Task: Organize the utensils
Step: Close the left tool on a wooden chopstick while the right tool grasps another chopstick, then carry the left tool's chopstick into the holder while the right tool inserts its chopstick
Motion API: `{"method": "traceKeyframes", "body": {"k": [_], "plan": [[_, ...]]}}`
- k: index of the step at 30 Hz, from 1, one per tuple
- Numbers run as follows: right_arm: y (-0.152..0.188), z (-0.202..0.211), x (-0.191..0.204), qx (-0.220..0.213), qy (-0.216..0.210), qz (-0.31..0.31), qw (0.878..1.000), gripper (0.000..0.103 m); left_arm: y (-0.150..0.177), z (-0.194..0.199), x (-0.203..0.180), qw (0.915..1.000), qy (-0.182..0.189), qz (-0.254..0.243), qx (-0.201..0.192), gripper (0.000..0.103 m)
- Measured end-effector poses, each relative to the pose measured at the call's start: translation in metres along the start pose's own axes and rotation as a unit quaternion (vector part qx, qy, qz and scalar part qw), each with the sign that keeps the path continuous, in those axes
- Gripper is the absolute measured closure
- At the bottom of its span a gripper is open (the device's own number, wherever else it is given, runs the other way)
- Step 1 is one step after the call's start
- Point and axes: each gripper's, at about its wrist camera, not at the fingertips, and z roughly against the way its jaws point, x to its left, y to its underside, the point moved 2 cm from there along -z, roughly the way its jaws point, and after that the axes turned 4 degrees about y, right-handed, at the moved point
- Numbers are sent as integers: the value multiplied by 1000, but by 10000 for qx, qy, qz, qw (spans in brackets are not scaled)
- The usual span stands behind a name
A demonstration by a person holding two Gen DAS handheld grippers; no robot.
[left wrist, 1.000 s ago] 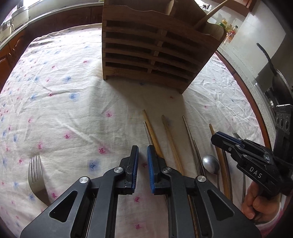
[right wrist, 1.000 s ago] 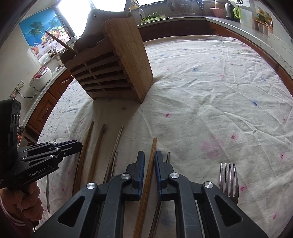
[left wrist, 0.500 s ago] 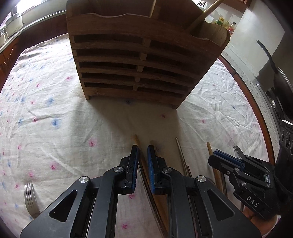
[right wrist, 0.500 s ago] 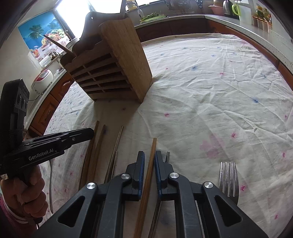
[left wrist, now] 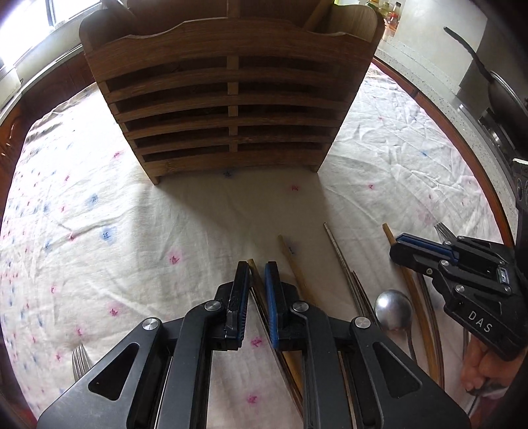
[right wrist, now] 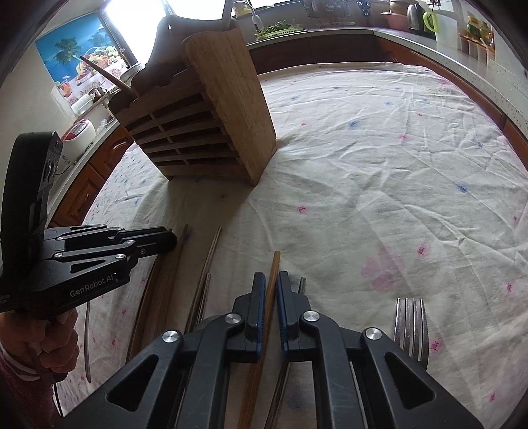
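A home kitchen. A speckled counter (right wrist: 462, 43) over brown wooden cabinets (right wrist: 95, 188) rings the room, carrying a kettle (right wrist: 413, 13), a pink bowl (right wrist: 397, 19), jars (right wrist: 477, 46), a tray of greens (right wrist: 279, 28) and a white rice cooker (right wrist: 79, 132). A tropical fruit poster (right wrist: 74, 62) hangs beside a bright window (right wrist: 138, 16). A dark pan (left wrist: 495, 89) sits on a stove. The tabletop wears a flower-printed cloth (right wrist: 379, 165).

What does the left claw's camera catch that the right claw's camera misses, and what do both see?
Only the left camera shows the round steel spoon bowl and a dark pan on the counter. Only the right camera shows the tropical beach poster and white rice cooker. Both show the slatted wooden utensil rack, the flowered white tablecloth and wooden chopsticks lying on it.
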Motion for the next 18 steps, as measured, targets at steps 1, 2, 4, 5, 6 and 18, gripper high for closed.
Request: {"method": "traceKeyframes", "body": {"k": [1, 2, 4, 5, 6, 18], "plan": [[-1, 0, 0, 5, -9, -17, 10000, 96, -1, 0, -2, 10000, -28, -21, 36, 93], [-1, -1, 0, 0, -3, -19, 10000, 96, -3, -1, -3, 10000, -56, -44, 51, 93], [-2, -2, 1, -20, 44, 22, 10000, 96, -5, -4, -9, 9998, -108, -140, -1, 93], [-2, -2, 3, -29, 75, 68, 9999, 96, -5, -4, -9, 9998, -116, -141, -21, 94], [-3, -2, 4, -39, 103, 110, 9999, 96, -5, -3, -9, 9999, -60, -97, -38, 95], [-6, 61, 19, -716, -188, 117, 9972, 98, 33, 120, 7, 9898, 442, 323, -1318, 99]]}}
